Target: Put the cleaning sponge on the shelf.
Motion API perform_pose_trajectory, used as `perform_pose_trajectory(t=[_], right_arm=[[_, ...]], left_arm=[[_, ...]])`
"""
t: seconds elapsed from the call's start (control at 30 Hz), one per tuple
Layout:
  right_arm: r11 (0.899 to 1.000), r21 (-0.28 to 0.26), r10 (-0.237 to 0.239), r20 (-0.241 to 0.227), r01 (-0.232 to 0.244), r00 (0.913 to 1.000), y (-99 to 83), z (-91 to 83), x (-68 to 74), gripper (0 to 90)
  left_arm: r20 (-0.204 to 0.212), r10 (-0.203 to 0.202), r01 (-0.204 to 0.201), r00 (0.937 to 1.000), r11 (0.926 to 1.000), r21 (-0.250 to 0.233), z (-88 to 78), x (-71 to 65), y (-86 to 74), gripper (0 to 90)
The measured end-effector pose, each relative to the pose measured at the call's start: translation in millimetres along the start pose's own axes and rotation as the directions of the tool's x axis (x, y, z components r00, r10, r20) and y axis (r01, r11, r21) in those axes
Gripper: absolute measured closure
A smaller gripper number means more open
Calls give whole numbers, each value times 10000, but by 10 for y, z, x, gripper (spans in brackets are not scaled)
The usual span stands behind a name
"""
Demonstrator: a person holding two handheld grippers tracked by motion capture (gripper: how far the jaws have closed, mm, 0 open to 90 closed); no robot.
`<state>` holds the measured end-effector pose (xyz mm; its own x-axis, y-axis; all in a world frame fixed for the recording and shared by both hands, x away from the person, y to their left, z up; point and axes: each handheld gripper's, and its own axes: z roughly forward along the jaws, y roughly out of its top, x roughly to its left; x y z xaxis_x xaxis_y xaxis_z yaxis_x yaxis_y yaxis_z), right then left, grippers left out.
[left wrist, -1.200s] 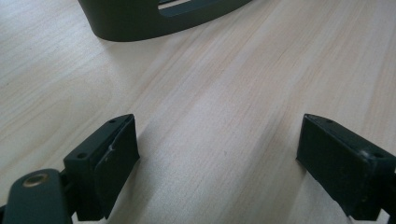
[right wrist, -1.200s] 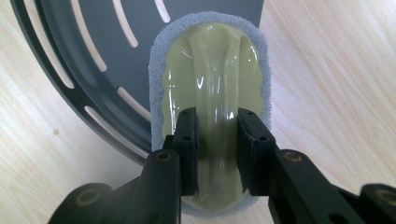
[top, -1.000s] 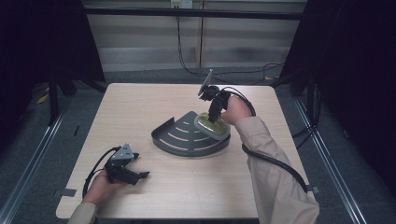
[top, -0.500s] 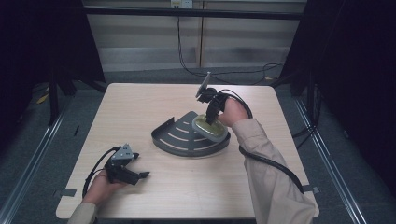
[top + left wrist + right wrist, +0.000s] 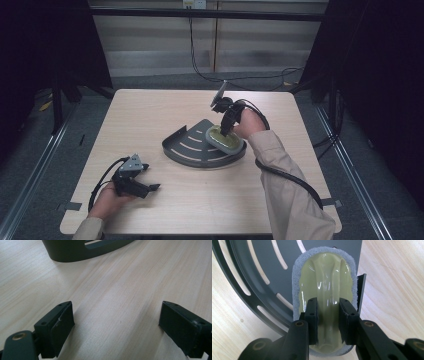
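On the pale wooden table (image 5: pixel 165 115), seen from the high view: a dark grey fan-shaped tray (image 5: pixel 190 150) with slots in its floor and a low curved rim sits near the middle. One thing in it: an oval scrubbing pad (image 5: pixel 225 139), yellow-green top on a grey base, lying at the tray's right end close to the rim. Right gripper (image 5: pixel 226 129) comes down onto the pad from above, hand and beige sleeve behind it, cable trailing off toward the table's right edge. Left gripper (image 5: pixel 150 187) lies low near the front left corner, well apart from the tray, jaws pointing right.

Left gripper view: both black jaws stand wide apart, bare wood grain between them, nothing gripped. Tray's curved outer wall (image 5: pixel 75 252) shows at the top edge, some way ahead of the jaws.

Right gripper view: looking straight down on the pad (image 5: pixel 325 275). Glossy yellow-green shell with a raised ridge along its length, fuzzy grey border all round. The two jaws are clamped on that ridge from either side (pads pressed against it, no gap visible). Pad rests on the tray's slotted floor (image 5: pixel 267 270), its right side running along the tray's straight edge; bare table beyond that edge. Curved rim with more slots sweeps down the left.
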<state>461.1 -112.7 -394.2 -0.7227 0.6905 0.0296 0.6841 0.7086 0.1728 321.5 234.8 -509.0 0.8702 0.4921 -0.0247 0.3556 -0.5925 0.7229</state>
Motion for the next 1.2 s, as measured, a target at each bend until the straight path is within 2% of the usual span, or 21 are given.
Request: perform_pose_trajectory(t=[0.03,0.17,0.6,0.67,1.2], right_arm=[[9999,53,153,-2,-153,9999,1,1,7,714],[9999,-5,128,-1,-128,9999,-14,23,-16,714],[9988,179,451,-6,-451,9990,-32,65,-24,713],[9993,112,368,-11,-368,9993,-34,79,-31,713],[9981,112,612,-38,-612,9981,-43,154,-19,713]], left_arm=[[38,-28,28,10000,10000,-1,2,-1,0,120],[0,-1,1,10000,10000,-2,0,0,0,120],[43,-25,25,10000,10000,-1,2,-1,-1,120],[1,1,-1,10000,10000,1,0,0,0,120],[3,0,0,10000,10000,-1,0,0,0,120]])
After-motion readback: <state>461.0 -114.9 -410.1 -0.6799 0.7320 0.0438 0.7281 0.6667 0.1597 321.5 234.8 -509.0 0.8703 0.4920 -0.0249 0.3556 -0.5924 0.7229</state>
